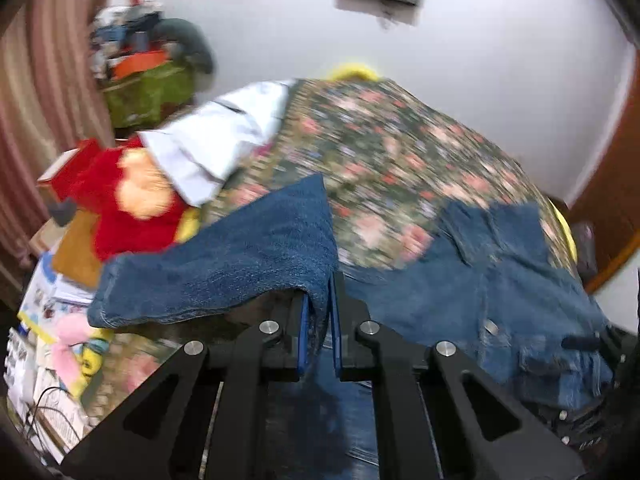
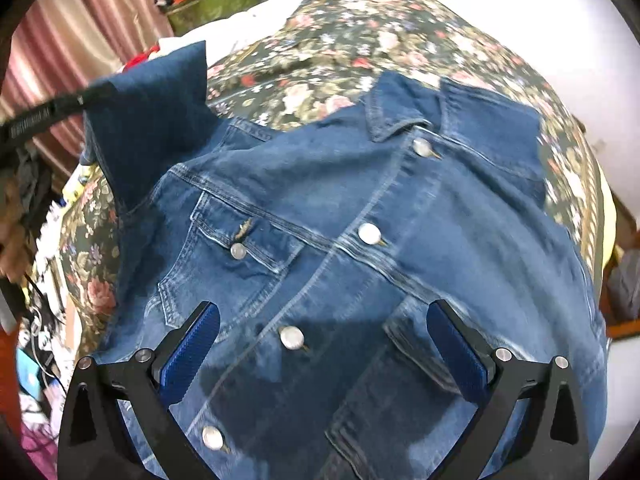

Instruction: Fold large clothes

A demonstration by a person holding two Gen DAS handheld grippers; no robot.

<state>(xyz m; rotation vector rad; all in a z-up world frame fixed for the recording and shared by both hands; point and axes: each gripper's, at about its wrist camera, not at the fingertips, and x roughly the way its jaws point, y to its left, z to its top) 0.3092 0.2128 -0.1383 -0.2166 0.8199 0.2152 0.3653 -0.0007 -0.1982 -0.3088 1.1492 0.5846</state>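
Note:
A blue denim jacket (image 2: 360, 248) lies front up, buttoned, on a floral bedspread (image 2: 340, 40). My left gripper (image 1: 319, 312) is shut on the jacket's left sleeve (image 1: 224, 264) and holds it raised above the bed; the lifted sleeve also shows in the right wrist view (image 2: 152, 120) with the left gripper's arm (image 2: 40, 116) beside it. The jacket body shows in the left wrist view (image 1: 500, 280). My right gripper (image 2: 324, 320) is open, just above the jacket's lower front, its blue pads (image 2: 192, 352) either side of the button placket.
A folded white garment (image 1: 212, 140) and a red plush toy (image 1: 120, 200) lie at the bed's far left. Boxes, papers and cables (image 1: 48, 320) crowd the left side. A cluttered green box (image 1: 148, 92) stands by the pink curtain (image 1: 36, 100). A wooden door (image 1: 616, 184) is at right.

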